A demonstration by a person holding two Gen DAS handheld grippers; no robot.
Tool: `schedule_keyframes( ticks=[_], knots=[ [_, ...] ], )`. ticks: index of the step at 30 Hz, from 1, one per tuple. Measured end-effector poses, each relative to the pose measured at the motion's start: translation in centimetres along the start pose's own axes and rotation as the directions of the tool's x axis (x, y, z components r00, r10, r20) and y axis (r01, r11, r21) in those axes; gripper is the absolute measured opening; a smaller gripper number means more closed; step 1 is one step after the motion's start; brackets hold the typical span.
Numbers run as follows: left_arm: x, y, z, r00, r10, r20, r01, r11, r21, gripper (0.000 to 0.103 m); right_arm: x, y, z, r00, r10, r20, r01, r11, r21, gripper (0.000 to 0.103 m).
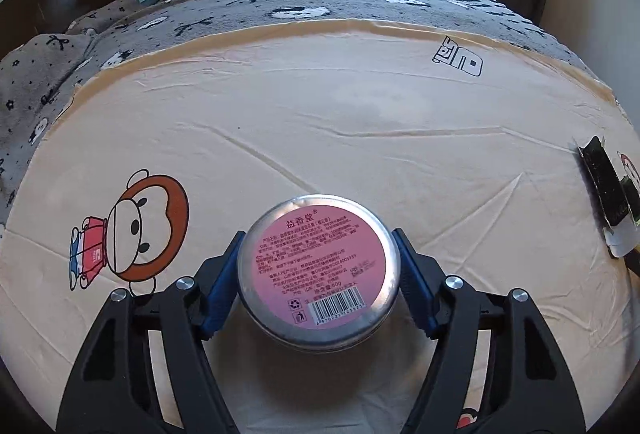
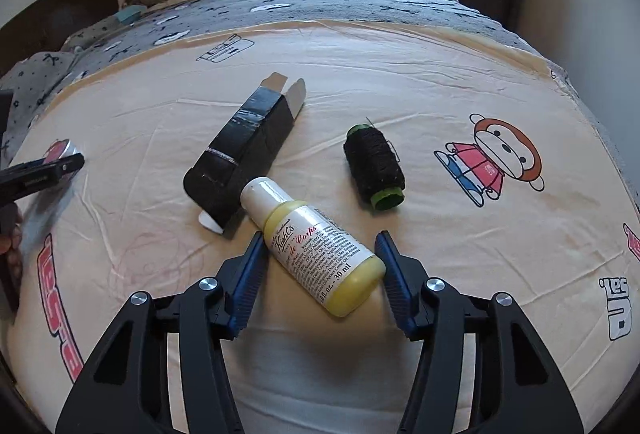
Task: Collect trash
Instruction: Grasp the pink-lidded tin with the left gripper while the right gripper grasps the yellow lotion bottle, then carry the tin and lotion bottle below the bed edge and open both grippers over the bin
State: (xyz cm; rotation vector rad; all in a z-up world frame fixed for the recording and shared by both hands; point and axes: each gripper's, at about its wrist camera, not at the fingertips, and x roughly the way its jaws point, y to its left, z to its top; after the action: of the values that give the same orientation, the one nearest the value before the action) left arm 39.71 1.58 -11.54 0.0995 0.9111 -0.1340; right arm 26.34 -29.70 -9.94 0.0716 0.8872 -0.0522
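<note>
Right wrist: bottle [image 2: 320, 246] between tongs [image 2: 320, 274].

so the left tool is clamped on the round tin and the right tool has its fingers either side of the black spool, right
Not quite. The left tool is clamped on the tin, but in the right wrist view the right tool has its fingers either side of the yellow bottle, not the spool, which lies apart, farther off on the sheet.

I see a silver tin [image 1: 319, 274] labelled pink, a yellow bottle [image 2: 320, 248] capped white, a black spool [image 2: 375, 168] with green ends, and a black box [image 2: 242, 149].
</note>
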Motion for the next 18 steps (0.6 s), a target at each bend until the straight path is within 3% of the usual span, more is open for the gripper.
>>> schedule_keyframes(
  ticks=[9,18],
  knots=[
    [-4.3,-1.4,-3.7,0.999,-0.007,0.041,0.004,0.997,0.079,0.067,-4.2,0.9,-3.9,0.999,0.033,0.041,-0.032,0.999,-0.016,0.056],
    [-13.7,-4.8,-12.9,0.984,-0.113,0.135,0.084,0.976,0.201,0.067,-11.5,1.1,-10.3,0.988,0.095,0.120,-0.090,0.995,-0.043,0.056]
  ],
)
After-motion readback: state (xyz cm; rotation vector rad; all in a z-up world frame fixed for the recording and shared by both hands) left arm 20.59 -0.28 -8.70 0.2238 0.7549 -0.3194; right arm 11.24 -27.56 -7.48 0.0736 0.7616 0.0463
